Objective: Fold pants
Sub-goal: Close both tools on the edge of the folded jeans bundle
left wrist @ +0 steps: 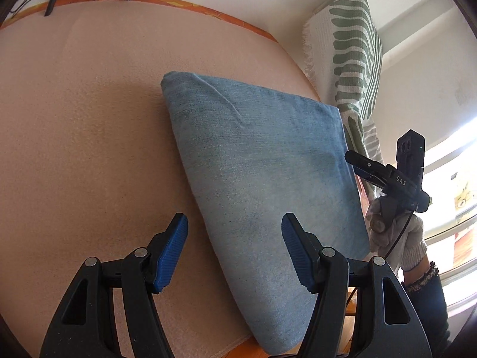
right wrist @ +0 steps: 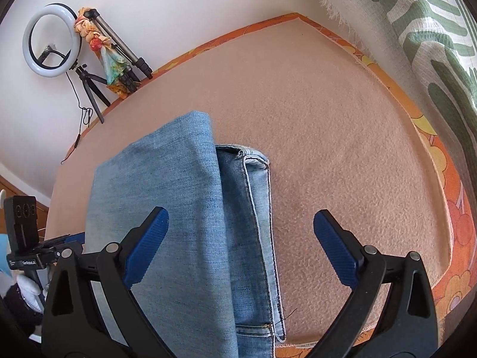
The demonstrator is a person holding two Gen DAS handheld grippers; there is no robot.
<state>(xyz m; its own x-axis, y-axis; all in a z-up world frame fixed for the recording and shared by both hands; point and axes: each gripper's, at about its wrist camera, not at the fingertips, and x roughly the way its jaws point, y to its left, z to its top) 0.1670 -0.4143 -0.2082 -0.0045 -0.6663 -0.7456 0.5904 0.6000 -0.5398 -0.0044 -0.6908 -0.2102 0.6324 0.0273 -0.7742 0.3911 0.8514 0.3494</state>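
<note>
The light blue denim pants (left wrist: 256,185) lie folded into a thick rectangular bundle on the peach blanket (left wrist: 89,137). In the right wrist view the pants (right wrist: 179,223) show a top fold with the hem and waistband layers peeking out beneath on the right. My left gripper (left wrist: 235,247) is open and empty, hovering over the bundle's near left edge. My right gripper (right wrist: 241,247) is open and empty above the bundle's near end. The right gripper also shows in the left wrist view (left wrist: 357,164), at the bundle's far right edge, in a gloved hand.
A green-and-white patterned throw (left wrist: 354,44) hangs at the right by the wall. A ring light (right wrist: 50,40) and tripods (right wrist: 119,47) lean on the wall behind the bed. An orange flowered sheet (right wrist: 456,220) borders the blanket. The left tool (right wrist: 23,232) shows at the left.
</note>
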